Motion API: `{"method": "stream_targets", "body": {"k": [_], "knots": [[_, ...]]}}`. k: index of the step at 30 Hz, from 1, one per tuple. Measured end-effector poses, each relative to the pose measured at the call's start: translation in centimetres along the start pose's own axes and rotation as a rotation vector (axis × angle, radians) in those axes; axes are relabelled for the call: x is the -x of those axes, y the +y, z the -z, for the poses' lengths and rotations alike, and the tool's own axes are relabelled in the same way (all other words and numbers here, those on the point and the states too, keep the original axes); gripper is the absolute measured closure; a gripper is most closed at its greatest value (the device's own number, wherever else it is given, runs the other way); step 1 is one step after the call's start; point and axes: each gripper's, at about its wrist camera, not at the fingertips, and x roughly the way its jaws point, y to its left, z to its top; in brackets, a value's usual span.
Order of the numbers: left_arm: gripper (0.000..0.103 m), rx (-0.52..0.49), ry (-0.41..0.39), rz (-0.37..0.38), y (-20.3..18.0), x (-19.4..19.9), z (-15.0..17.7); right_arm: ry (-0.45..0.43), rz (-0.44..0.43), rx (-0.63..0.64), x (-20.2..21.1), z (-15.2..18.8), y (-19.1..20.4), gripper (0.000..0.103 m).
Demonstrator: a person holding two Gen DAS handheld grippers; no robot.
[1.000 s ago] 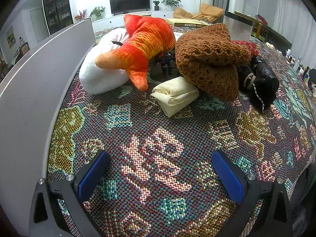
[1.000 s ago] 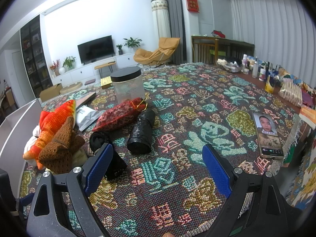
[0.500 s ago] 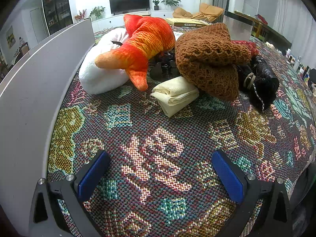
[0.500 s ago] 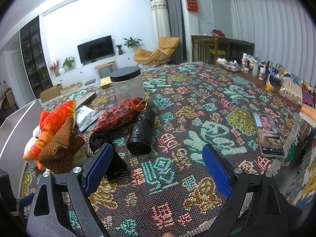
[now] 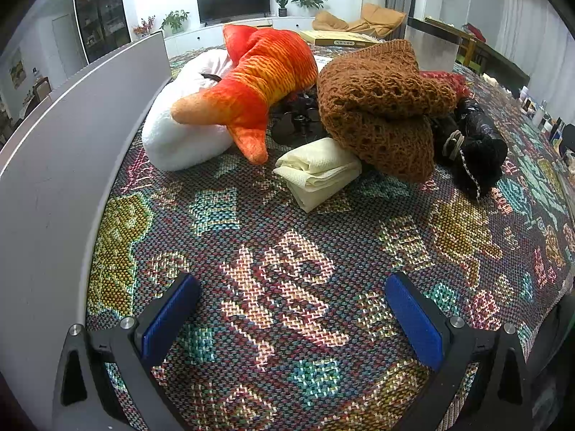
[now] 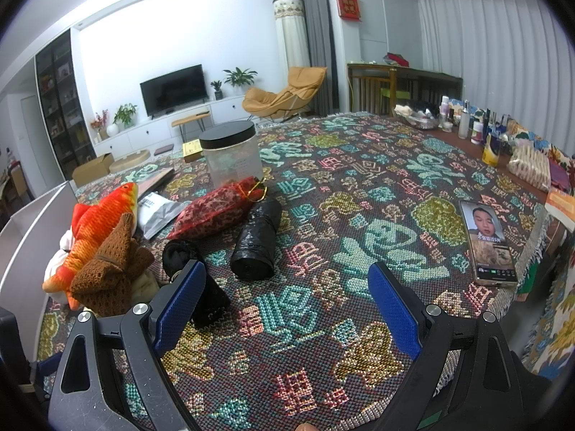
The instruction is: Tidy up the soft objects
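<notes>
While nothing is gripped yet, both tools are held low over the patterned woven cloth covering the bench, blue pads spread wide and empty. The soft stuff is heaped straight ahead of the left tool: an orange-and-red plush fish is draped over a white rounded pillow, probably just dumped there, since the fish's tail hangs off the pillow's near side. A brown open-knit crocheted piece is slumped to the right of the fish, touching a folded cream waffle-weave cloth, which is the nearest item to the left tool, tucked partly under the knit. A crumpled black fabric bundle is right of the knit. A white panel, maybe a box wall, runs along the left tool's left side, likely the drop-off spot.

Ahead of the right tool, a black plastic roll and a red mesh pouch are seen, with a phone lying off to its right. The cream cloth looks like the easy first pick, so the job is judged barely started.
</notes>
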Motion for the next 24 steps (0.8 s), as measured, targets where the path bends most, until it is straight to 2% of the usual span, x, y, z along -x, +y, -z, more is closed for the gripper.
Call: {"method": "stream_targets", "body": {"k": [6,13,15,17,21,24], "knots": [[0.0,-0.018,0.034,0.012,0.1,-0.1,-0.3,0.008,-0.015,-0.025,-0.2,0.0,-0.4,0.01],[0.0,-0.047,0.051,0.037,0.7,0.5,0.4,0.105,-0.104,-0.252,-1.8,0.6,-3.9,0.01],[0.0,-0.055,0.049,0.041,1.1,0.9,1.0,0.144,-0.14,-0.264,-2.4,0.8,-3.9,0.01],[0.0,-0.062,0.043,0.046,1.4,1.3,1.5,0.194,-0.176,-0.21,-3.3,0.5,-2.6,0.01],[0.0,-0.069,0.036,0.052,1.9,1.8,2.4,0.311,-0.286,-0.009,-5.2,0.4,2.2,0.01],[0.0,-0.066,0.038,0.05,2.3,2.0,2.7,0.327,-0.304,0.142,-6.4,0.2,5.9,0.011]]}}
